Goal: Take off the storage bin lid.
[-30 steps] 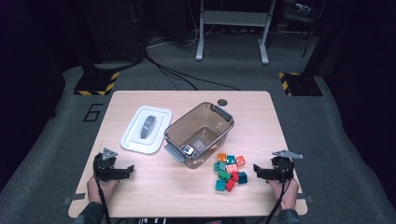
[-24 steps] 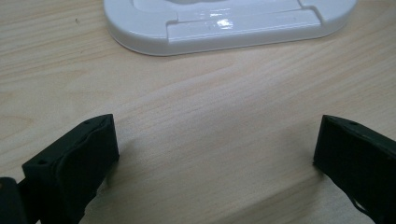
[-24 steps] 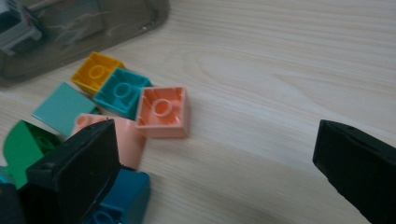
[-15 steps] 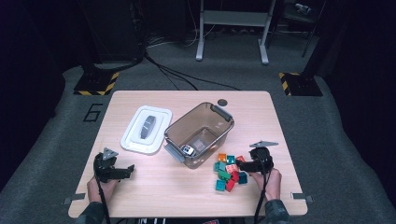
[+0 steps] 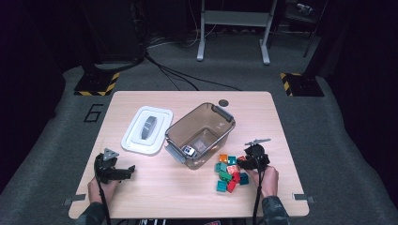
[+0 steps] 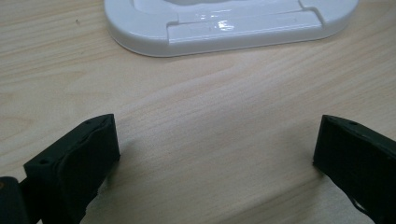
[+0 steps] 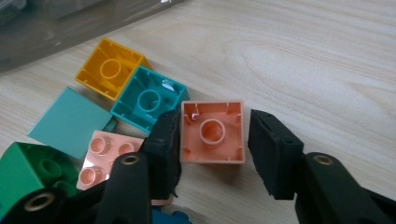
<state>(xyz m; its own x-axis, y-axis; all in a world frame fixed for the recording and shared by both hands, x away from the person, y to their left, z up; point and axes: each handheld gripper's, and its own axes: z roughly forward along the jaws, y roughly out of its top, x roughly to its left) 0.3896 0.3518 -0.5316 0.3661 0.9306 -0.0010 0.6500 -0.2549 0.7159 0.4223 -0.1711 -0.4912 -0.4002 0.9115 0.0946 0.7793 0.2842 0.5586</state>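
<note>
A pile of small toy bricks [image 5: 228, 174] lies on the wooden table [image 5: 141, 197], just right of a clear brown bin [image 5: 224, 114]. My right gripper [image 5: 243, 162] is at the pile's right edge. In the right gripper view its jaws stand either side of a salmon brick [image 7: 212, 150] lying hollow side up. The left jaw touches the brick and a thin gap shows at the right jaw. My right gripper [image 7: 212, 126] is open. My left gripper [image 5: 129, 169] rests on the table near the front left, open with nothing between its fingers [image 6: 79, 158].
A yellow brick [image 7: 109, 67], a teal brick [image 7: 147, 100], a pale pink brick [image 7: 105, 156] and a green brick [image 7: 32, 175] crowd the salmon one's left. The white lid [image 5: 147, 129] lies left of the bin, just ahead of my left gripper. A small white object [image 5: 187, 150] sits inside the bin.
My right gripper has moved left from near the table's right edge to the brick pile and now straddles the salmon brick. The left gripper has not moved.
</note>
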